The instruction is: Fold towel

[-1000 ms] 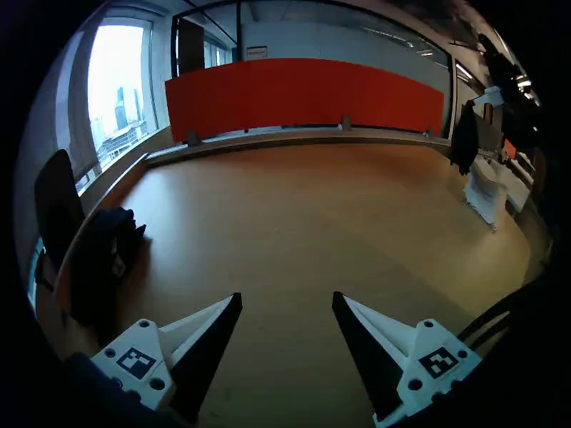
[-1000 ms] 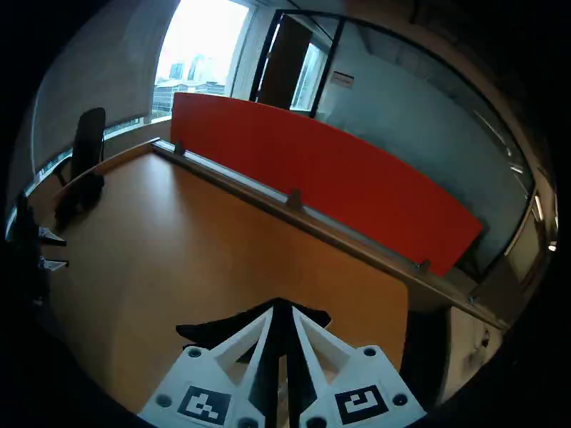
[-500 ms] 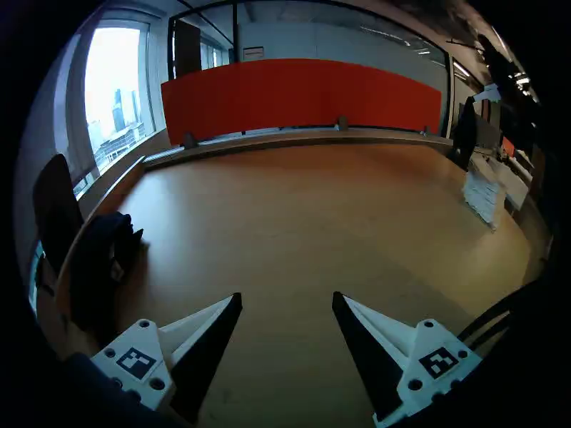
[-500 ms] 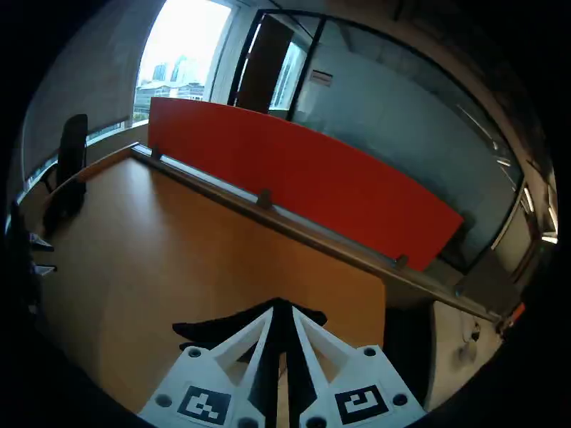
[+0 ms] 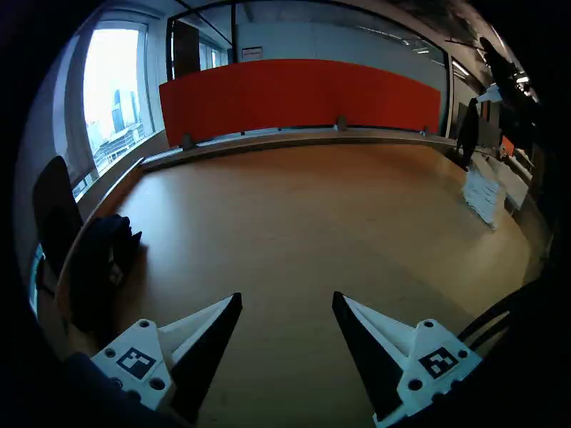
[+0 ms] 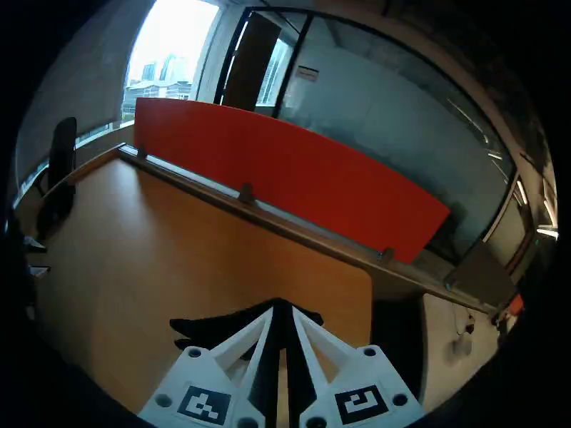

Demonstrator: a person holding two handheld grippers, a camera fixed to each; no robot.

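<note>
**A:** Where was the towel?

**B:** I could not say for sure. A dark shape (image 6: pixel 207 328) spread flat to both sides beneath the tips of the right gripper (image 6: pixel 283 305). The right gripper view did not settle whether it was cloth or shadow. Those jaws were pressed together, and I could not tell whether anything lay between them.

**A:** And the other one?

**B:** The left gripper (image 5: pixel 285 296) hung over the counter (image 5: pixel 300 207) with its jaws spread wide and bare wood between them.

**A:** Was there room to move?

**B:** Plenty. The wooden top ran open ahead to a red divider (image 5: pixel 300 93) along the far edge. At the left edge sat a dark bundle (image 5: pixel 100 264), just beside a dark chair (image 5: pixel 50 207) and below the window (image 5: pixel 110 107). Near the right edge stood something white (image 5: pixel 484 196), well apart from the jaws. In the right gripper view the counter's right end lay near the tips, with a dark gap past it.

**A:** What had changed from a second before?

**B:** The left gripper view had barely shifted, with the divider a touch further left. The right gripper view had swung. The divider and chair had slid leftward, and more of the space past the counter's right end had come in. The dark shape had kept its place under the tips.
</note>
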